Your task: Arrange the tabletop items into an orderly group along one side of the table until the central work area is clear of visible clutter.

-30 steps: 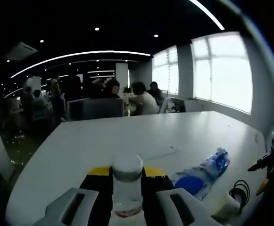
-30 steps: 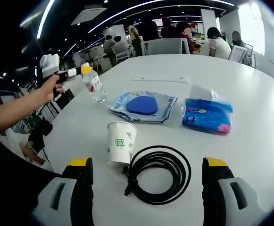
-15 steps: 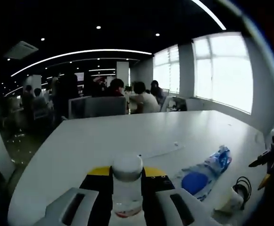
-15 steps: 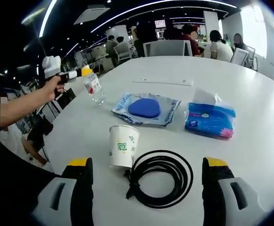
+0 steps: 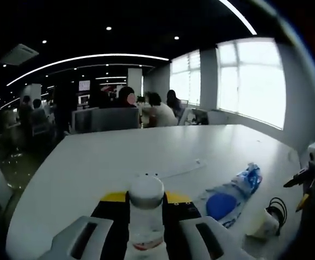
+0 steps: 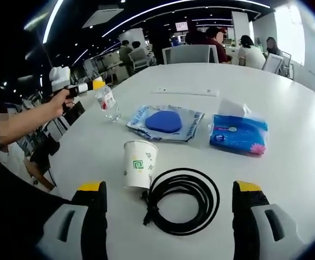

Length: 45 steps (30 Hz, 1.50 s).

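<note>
A clear water bottle with a white cap stands upright between the jaws of my left gripper, which is shut on it. From the right gripper view that bottle sits at the table's left edge, held by the left gripper in a person's hand. My right gripper is open above a coiled black cable. A paper cup stands beside the coil. Beyond lie a clear bag with a blue pad and a blue tissue pack.
The white table is round and broad, with a thin white strip lying farther back. Chairs and seated people are past the far edge. Windows line one wall. A person's forearm reaches along the table's left side.
Both views have shifted only slightly with the hands. The bottle stays gripped at the table's left edge, and the cup, cable, bag and tissue pack lie where they were.
</note>
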Each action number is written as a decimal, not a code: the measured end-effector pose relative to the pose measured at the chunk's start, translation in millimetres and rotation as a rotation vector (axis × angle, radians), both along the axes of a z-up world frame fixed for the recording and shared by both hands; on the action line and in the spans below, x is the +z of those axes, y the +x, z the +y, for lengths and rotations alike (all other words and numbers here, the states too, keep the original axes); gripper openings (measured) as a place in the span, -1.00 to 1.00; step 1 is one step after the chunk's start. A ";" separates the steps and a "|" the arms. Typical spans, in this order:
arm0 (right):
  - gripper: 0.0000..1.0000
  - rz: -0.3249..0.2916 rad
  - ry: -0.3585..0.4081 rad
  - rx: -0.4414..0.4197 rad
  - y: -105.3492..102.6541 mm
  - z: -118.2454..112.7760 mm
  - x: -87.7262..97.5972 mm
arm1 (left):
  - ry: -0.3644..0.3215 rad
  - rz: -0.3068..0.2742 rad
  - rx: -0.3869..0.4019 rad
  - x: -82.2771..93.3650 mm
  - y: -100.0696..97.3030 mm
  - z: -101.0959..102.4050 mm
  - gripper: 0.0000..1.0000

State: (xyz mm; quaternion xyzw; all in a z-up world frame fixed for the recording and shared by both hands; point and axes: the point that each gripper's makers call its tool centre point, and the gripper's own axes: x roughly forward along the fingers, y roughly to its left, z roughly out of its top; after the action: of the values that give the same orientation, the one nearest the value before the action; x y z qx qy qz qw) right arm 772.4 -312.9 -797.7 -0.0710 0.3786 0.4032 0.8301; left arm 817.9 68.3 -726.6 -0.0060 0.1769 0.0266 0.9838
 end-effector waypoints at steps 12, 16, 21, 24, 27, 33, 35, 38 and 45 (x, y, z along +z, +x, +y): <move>0.84 0.001 -0.001 0.000 0.2 1.7 -0.8 | 0.015 -0.013 -0.025 -1.2 -1.9 1.3 -0.58; 0.84 -0.002 -0.002 0.000 2.0 0.0 -1.6 | 0.020 -0.011 -0.023 -1.3 -0.3 0.8 -0.57; 0.84 -0.005 0.001 -0.004 0.8 -0.2 0.0 | 0.018 -0.015 -0.006 -0.9 -0.3 0.1 -0.56; 0.84 -0.003 0.003 -0.007 -0.3 -0.7 0.8 | 0.023 -0.011 -0.001 -0.5 -1.3 -0.4 -0.55; 0.84 -0.007 0.001 0.001 -0.4 -1.0 1.4 | 0.028 -0.004 0.000 0.0 -3.4 -2.9 -0.52; 0.84 -0.011 0.016 -0.004 0.4 3.2 4.7 | 0.020 -0.015 0.016 5.2 -9.2 -5.1 -0.40; 0.84 -0.012 0.026 -0.006 0.1 6.8 8.4 | 0.023 -0.015 0.014 6.8 -11.4 -5.4 -0.35; 0.84 -0.021 0.028 0.009 2.7 11.5 11.7 | 0.010 -0.011 0.007 9.3 -18.2 -7.4 -0.27; 0.84 -0.034 0.034 0.027 9.8 19.5 17.0 | -0.038 0.038 -0.024 6.2 -34.6 -21.2 -0.11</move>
State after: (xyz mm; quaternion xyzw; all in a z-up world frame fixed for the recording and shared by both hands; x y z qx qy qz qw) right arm 782.2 -293.4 -780.6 -0.0690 0.3568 0.4196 0.8318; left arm 783.3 47.1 -720.4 -0.0221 0.1960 0.0116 0.9803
